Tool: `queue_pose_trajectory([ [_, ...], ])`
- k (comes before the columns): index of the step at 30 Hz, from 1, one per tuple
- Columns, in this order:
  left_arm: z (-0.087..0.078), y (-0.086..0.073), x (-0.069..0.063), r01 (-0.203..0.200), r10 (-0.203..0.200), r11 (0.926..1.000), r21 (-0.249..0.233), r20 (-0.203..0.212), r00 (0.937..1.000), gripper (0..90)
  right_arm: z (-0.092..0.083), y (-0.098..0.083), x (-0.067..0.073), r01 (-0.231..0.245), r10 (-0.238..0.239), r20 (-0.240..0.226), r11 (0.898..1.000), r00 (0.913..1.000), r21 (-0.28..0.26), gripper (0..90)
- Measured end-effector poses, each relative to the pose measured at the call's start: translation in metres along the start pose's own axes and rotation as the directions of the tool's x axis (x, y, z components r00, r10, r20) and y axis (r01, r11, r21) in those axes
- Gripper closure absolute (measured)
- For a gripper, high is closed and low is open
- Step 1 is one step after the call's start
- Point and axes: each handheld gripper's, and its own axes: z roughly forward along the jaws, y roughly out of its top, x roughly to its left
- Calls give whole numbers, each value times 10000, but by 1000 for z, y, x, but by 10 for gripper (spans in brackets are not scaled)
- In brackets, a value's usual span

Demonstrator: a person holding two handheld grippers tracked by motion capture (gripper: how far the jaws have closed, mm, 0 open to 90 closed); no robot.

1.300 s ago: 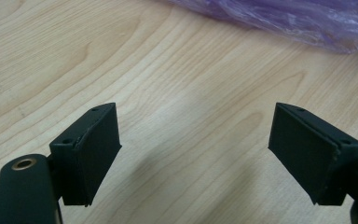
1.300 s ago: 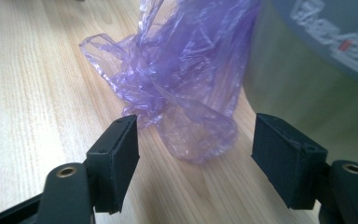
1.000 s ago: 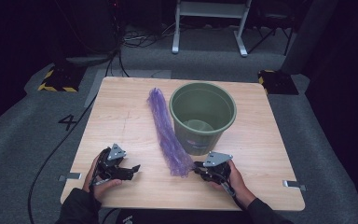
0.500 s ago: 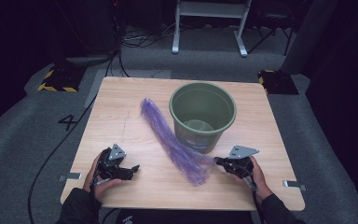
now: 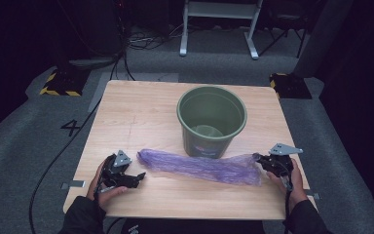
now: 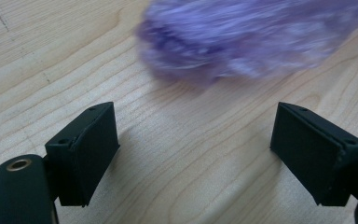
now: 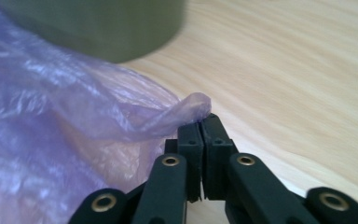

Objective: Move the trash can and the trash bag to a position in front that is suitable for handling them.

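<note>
At the bottom of the high view, the right tool (image 5: 262,161) is clamped on a twisted corner of the crumpled, translucent purple plastic bag (image 5: 199,166); in the right gripper view the corner pokes out above the closed jaws (image 7: 193,106). At lower left the left tool (image 5: 137,176) rests on the light wooden table (image 5: 141,107), its jaws spread wide with nothing between them, the bag's near end just ahead of them (image 6: 261,37).

The bag lies stretched across the lower middle of the frame between the two tools. It looks feather-light, limp and slippery, likely to slide or bunch, so a pinch on a gathered corner or edge seems best.

Just behind it, touching or nearly so, stands the round dark green plastic bucket (image 5: 212,122), upright and open, which could snag the film.
</note>
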Motion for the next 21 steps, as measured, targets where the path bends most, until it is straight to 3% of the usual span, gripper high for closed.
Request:
queue_pose_trajectory([
  [4,0,0,0,5,-5,10000,-5,-4,10000,143,-7,-4,-15,-602,603,278,9982,9978,-60,715],
  [6,0,0,0,-3,3,10000,15,-28,10000,142,-10,-5,-18,-659,661,359,9978,9972,-77,569],
  [12,1,1,-2,-27,27,10000,36,7,10000,143,-20,-2,-20,-749,750,417,9972,9963,-37,326],
  [17,2,2,-5,-86,86,10000,36,102,9999,143,-34,0,-22,-908,926,454,9950,9947,-407,241],
  [21,3,4,-7,-198,198,9998,41,134,9997,143,-50,2,-20,-873,907,360,9923,9952,-879,225],
])
